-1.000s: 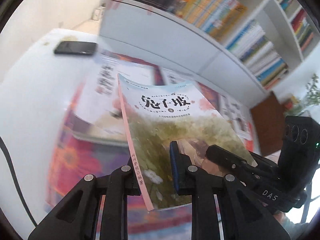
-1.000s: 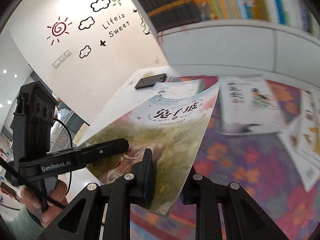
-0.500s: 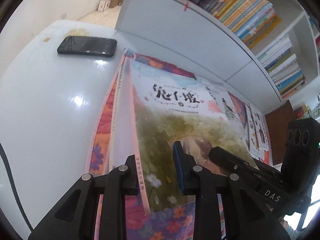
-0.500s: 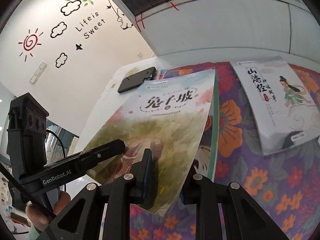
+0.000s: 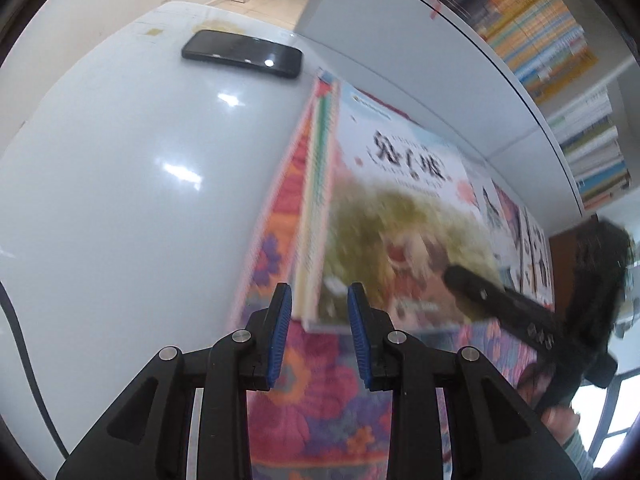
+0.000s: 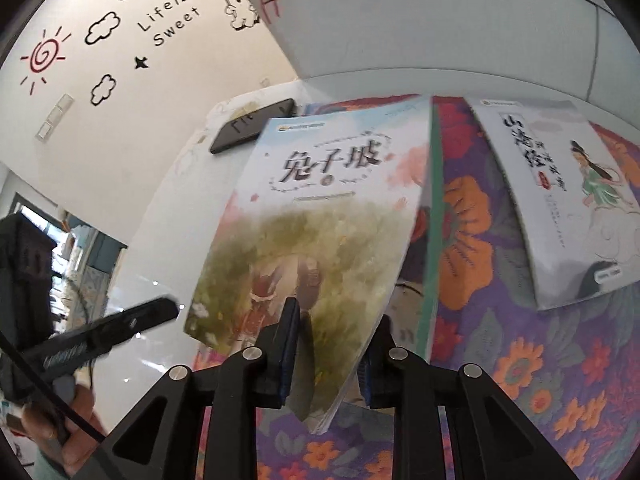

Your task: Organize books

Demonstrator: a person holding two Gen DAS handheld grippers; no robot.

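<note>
Green-cover book (image 6: 320, 216) pinched by right hand-held gripper (image 6: 330, 350); left hand-held gripper (image 5: 319, 334) parted, seemingly empty

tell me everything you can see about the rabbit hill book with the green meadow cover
The book is a thin glossy softcover: pale sky and black Chinese title on top, blurry green meadow with small figures below. It lies closed, face up, on another book with a green edge, over the flowered cloth. The right gripper pinches its near corner, lifting it a little; the left gripper is open, just clear of it.
</note>
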